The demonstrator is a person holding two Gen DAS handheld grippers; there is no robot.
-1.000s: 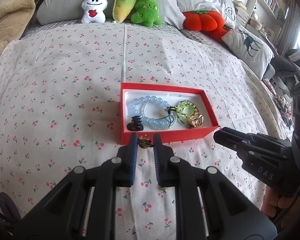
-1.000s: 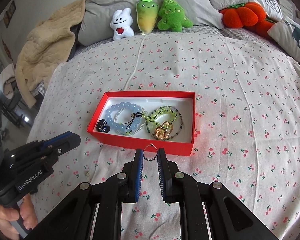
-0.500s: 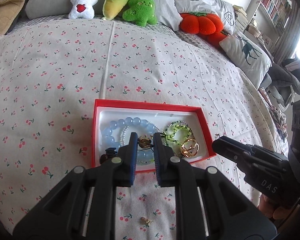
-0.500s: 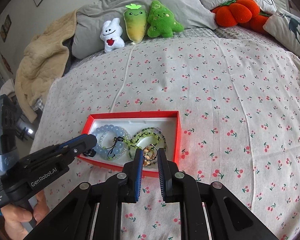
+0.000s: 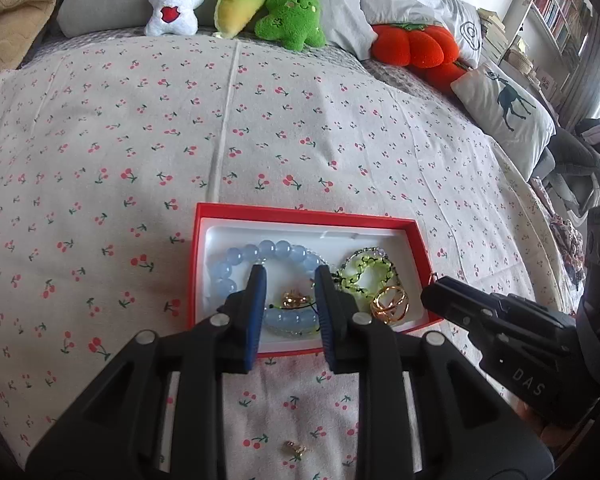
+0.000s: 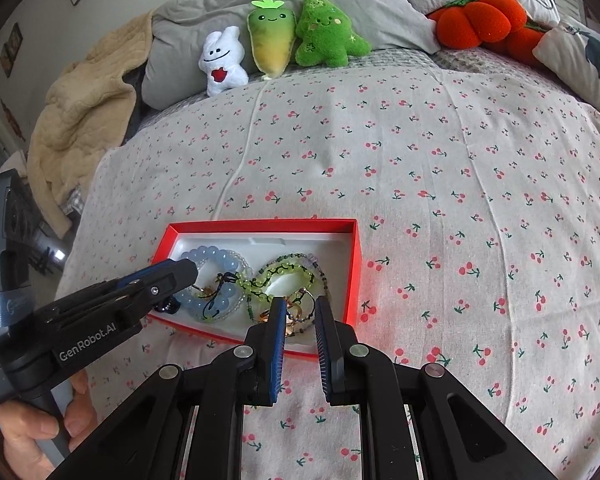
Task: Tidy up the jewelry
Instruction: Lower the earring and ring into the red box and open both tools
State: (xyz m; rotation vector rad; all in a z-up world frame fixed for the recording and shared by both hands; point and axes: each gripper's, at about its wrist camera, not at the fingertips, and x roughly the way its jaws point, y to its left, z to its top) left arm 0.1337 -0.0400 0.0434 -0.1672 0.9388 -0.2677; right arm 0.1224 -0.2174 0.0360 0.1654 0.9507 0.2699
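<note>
A red box (image 5: 300, 214) with a white lining lies on the cherry-print bed sheet. It holds a blue bead bracelet (image 5: 236, 264), a green bead bracelet (image 5: 364, 276) and gold rings (image 5: 390, 304). My left gripper (image 5: 290, 278) hangs over the box's near left part with its jaws opening. A small gold earring (image 5: 294, 301) rests on the blue beads between them, untouched by the pads. My right gripper (image 6: 300, 308) is over the box's near right corner, shut on a small beaded hoop (image 5: 434, 277). A black hair claw (image 6: 168, 306) peeks out under the left gripper's tip (image 6: 180, 272).
Another small gold earring (image 5: 296, 447) lies on the sheet in front of the box. Plush toys (image 5: 236, 4), grey pillows and an orange cushion (image 5: 412, 46) line the far edge. A beige blanket (image 6: 80, 120) sits far left, and a bookshelf stands far right.
Both grippers came forward from the box's near side to over its inside. The left jaws have parted and the gold earring they held now lies on the blue bracelet.
</note>
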